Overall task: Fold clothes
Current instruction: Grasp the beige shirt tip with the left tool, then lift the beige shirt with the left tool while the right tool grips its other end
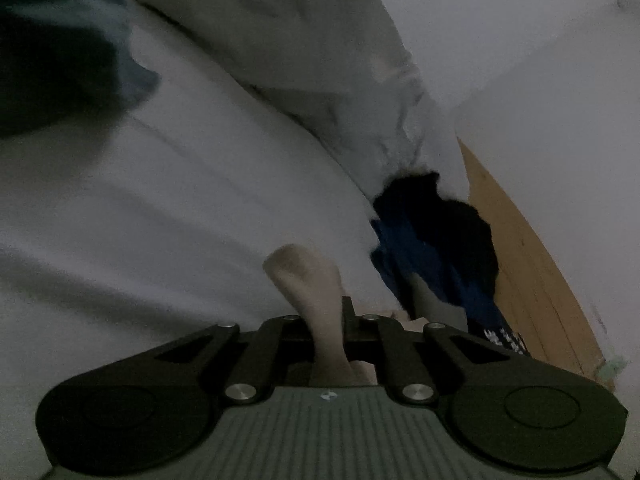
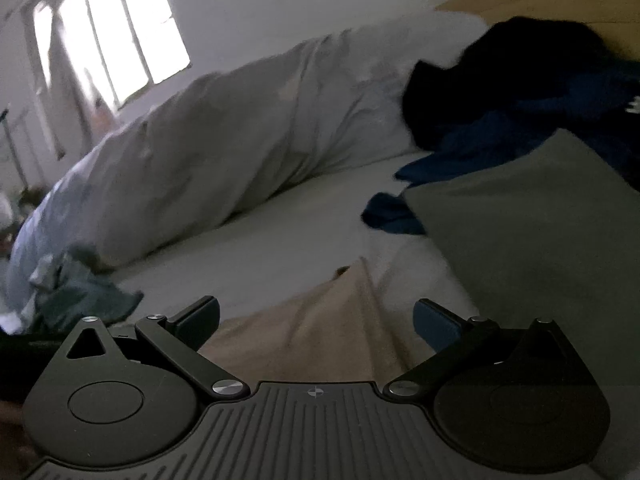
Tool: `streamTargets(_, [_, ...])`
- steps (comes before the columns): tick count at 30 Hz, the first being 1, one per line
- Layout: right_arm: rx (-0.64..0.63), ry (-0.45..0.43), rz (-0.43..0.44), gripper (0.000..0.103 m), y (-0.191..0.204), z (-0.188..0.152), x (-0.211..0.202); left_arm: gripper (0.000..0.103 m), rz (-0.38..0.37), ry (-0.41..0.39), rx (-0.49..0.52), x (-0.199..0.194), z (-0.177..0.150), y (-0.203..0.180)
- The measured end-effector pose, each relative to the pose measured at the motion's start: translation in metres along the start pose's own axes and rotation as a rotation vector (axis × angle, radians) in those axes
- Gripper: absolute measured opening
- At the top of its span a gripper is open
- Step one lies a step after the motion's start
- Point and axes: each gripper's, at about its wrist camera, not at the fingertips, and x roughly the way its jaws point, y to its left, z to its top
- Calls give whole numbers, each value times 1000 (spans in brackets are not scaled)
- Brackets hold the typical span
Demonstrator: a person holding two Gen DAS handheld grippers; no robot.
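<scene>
A beige garment (image 1: 308, 280) stands up in a narrow fold from my left gripper (image 1: 345, 316), whose jaws are shut on it just above the white bed sheet (image 1: 160, 200). In the right wrist view the same beige garment (image 2: 320, 340) lies spread on the sheet (image 2: 280, 240), rising to a peak. My right gripper (image 2: 318, 320) is open, one blue-padded finger on each side of the cloth, and the pads do not press on it.
A pile of dark blue and black clothes (image 1: 436, 240) (image 2: 480, 112) lies to the right. A grey-green folded piece (image 2: 540, 232) sits near it. A bunched white duvet (image 2: 220, 152) runs across the back. A teal cloth (image 2: 88, 296) lies at the left, with a bright window (image 2: 112, 40) beyond.
</scene>
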Motion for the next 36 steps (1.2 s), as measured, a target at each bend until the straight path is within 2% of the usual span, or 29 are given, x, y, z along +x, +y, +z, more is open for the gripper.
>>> streamTargets(4, [-108, 105, 78, 103, 3, 13, 33, 11, 75, -1, -49, 0, -10, 22])
streamTargets(7, [-244, 207, 136, 103, 12, 18, 60, 11, 64, -17, -48, 4, -13, 31])
streamTargets(10, [-358, 299, 146, 103, 11, 18, 86, 11, 64, -28, -15, 6, -13, 29])
streamTargets(13, [-304, 365, 237, 103, -8, 21, 105, 11, 52, -28, -18, 7, -12, 31])
streamTargets(16, [-249, 355, 345, 103, -22, 23, 111, 11, 46, -27, -15, 6, -12, 32])
streamTargets(19, [-225, 358, 414, 101, -25, 22, 119, 11, 40, -27, -14, 2, -13, 36])
streamTargets(21, [-237, 374, 438, 90, -22, 22, 124, 11, 35, -26, -15, 3, -13, 36])
streamTargets(24, [-262, 412, 468, 82, -16, 22, 128, 11, 31, -24, -15, 3, -13, 36])
streamTargets(27, [-276, 424, 451, 71, -14, 25, 127, 11, 32, -22, -13, 5, -13, 36])
streamTargets(29, [-278, 418, 423, 51, -17, 28, 127, 11, 32, -21, -12, 4, -13, 36])
streamTargets(32, [-304, 417, 389, 39, -11, 28, 122, 11, 35, -19, -10, 2, -12, 36])
streamTargets(36, [-406, 437, 352, 36, 13, 23, 110, 11, 39, -14, -6, 1, -11, 35])
